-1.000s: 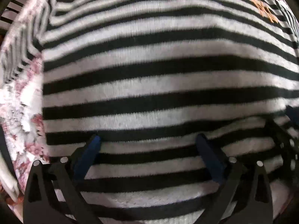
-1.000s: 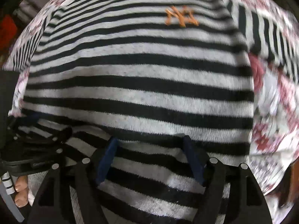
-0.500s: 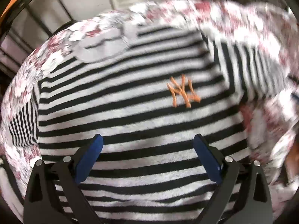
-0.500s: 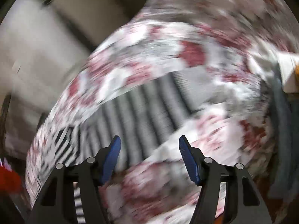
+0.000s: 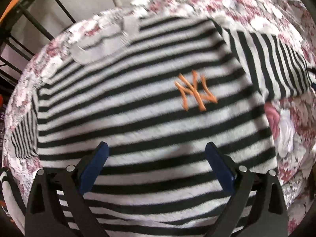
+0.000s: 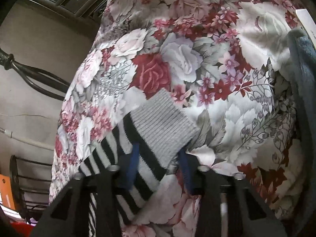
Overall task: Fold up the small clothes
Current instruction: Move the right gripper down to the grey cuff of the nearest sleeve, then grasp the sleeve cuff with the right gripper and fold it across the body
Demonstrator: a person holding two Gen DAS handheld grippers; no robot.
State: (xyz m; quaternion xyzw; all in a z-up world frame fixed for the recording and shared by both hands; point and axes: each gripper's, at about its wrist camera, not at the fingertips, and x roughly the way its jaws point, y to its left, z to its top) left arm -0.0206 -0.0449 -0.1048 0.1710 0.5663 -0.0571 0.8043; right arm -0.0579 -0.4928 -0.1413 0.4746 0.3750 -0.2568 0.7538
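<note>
The striped sweater (image 5: 138, 122) lies flat on the floral sheet (image 5: 286, 130). The left gripper (image 5: 156, 164) hangs over it, jaws wide apart, empty. The right gripper (image 6: 158, 158) is closing around the sleeve cuff (image 6: 162, 126).

The sweater (image 5: 138, 118) is striped black and white, with an orange logo (image 5: 194, 90) and a plain grey ribbed cuff (image 6: 164, 126). The sheet (image 6: 207, 59) is white with red, pink and grey flowers. Both grippers have black frames and blue pads (image 5: 94, 165). A towel (image 6: 304, 79) is grey-blue.
</note>
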